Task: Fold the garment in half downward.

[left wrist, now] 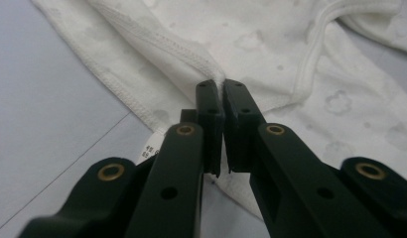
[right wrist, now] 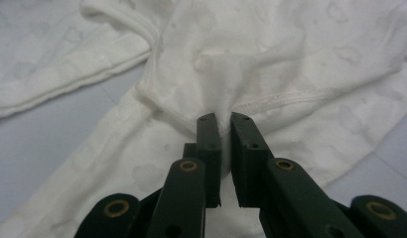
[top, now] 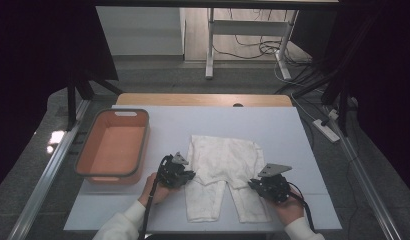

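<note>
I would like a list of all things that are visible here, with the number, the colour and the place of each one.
garment: 1, white with a faint print, flat on the sheet, legs toward the person
basket: 1, orange with a grey rim, on the table's left part
sheet: 1, pale grey-white, covers the table
table: 1, wood edge at the far side
desk frame: 1, white, on the floor beyond the table
power strip: 1, white, on the floor at the right
left gripper: 1, black, shut on the garment's left edge
right gripper: 1, black, shut on a pinch of the garment's right side
hands: 2, in white sleeves, at the near edge
</note>
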The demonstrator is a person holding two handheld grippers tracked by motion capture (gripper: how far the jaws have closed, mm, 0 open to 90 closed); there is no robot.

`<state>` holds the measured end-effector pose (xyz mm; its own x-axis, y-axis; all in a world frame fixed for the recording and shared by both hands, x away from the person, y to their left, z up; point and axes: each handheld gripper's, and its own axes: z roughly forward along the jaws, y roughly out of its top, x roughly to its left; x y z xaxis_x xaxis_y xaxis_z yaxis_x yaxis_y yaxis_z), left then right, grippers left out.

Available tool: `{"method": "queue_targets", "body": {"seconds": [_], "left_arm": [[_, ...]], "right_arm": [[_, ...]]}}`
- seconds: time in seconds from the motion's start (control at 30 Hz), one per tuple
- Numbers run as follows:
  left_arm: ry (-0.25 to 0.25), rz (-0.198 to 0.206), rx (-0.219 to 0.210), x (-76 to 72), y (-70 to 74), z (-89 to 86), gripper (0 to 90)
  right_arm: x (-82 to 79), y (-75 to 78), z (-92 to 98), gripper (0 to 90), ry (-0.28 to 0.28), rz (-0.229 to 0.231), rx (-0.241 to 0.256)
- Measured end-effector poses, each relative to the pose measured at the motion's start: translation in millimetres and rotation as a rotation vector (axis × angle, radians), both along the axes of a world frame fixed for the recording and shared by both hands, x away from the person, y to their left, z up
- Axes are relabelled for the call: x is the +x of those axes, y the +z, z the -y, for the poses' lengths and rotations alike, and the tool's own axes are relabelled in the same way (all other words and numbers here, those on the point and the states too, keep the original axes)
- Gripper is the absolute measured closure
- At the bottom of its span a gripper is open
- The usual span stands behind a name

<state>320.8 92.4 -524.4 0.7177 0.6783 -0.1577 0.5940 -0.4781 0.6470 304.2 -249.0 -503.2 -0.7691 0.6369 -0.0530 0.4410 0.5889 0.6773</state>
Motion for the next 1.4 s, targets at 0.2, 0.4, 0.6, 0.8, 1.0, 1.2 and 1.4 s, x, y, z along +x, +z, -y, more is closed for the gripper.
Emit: {"method": "queue_targets", "body": {"seconds": [0.2,0.4,0.6,0.8,1.0,1.2,1.4], "left_arm": [[0.002,0.019,-0.049,-8.4,11.2,-6.0,85.7],[-0.004,0.024,-0.063,-14.7,13.7,-6.3,85.7],[-0.002,0.023,-0.066,-14.9,13.8,-6.1,85.7],[-0.002,0.024,-0.068,-14.9,14.2,-6.4,85.6],[0.008,0.025,-0.076,-14.9,15.0,-7.8,85.6],[0.004,0.025,-0.081,-15.5,16.2,-8.3,85.6],[-0.003,0.022,-0.095,-21.4,17.4,-8.2,85.5]], "right_arm": [[-10.6,13.0,10.5,82.4,0.001,0.033,0.051],[-15.6,15.7,12.9,78.9,0.017,0.05,0.043],[-7.1,7.7,3.0,72.5,0.028,0.014,0.011],[-0.5,4.7,-6.4,82.4,0.033,-0.008,-0.015],[-0.7,14.0,-2.3,82.9,0.023,0.018,0.021],[-6.5,25.4,8.1,85.1,0.009,0.027,0.063],[-16.4,25.5,14.4,85.4,0.01,0.019,0.071]]}}
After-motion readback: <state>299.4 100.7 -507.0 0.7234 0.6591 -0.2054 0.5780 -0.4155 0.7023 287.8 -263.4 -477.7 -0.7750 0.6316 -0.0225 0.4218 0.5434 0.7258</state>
